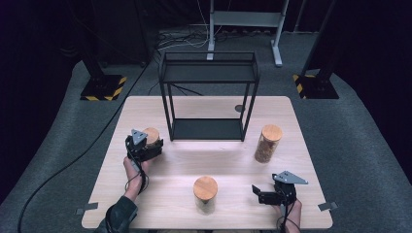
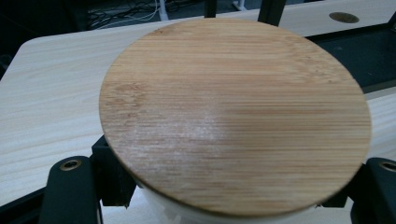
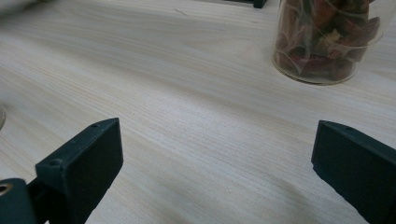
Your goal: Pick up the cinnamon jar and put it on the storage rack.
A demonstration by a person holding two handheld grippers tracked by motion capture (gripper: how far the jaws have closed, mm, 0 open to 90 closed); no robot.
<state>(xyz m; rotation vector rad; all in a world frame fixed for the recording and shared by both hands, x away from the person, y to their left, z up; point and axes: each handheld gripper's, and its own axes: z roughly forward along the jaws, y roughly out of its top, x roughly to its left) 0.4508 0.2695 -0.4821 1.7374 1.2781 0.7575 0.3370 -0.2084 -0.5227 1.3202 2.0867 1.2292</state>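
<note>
Nearest the lens in our high view stands a round glass jar with a bamboo lid (image 1: 205, 193), low in the middle of the frame, untouched. Sweeping from the left: our left gripper (image 1: 144, 144) sits at centre left of the pale wooden table (image 1: 194, 160), its jaws clamped on the sides of a second wooden-lidded jar (image 1: 151, 135). In the left gripper view that jar's round bamboo lid (image 2: 233, 112) lies between the black jaws, the white body just under it. Up and right of this jar, at upper centre, stands the black metal two-tier shelf frame (image 1: 209, 97). We judge the coming move runs that way; the left hand is plainly the nearer, and the jar's long axis is upright. Further right stands a tall glass jar of reddish-brown dried pieces (image 1: 267, 144). At lower right our right gripper (image 1: 265, 192) rests spread wide, nothing between its jaws.
</note>
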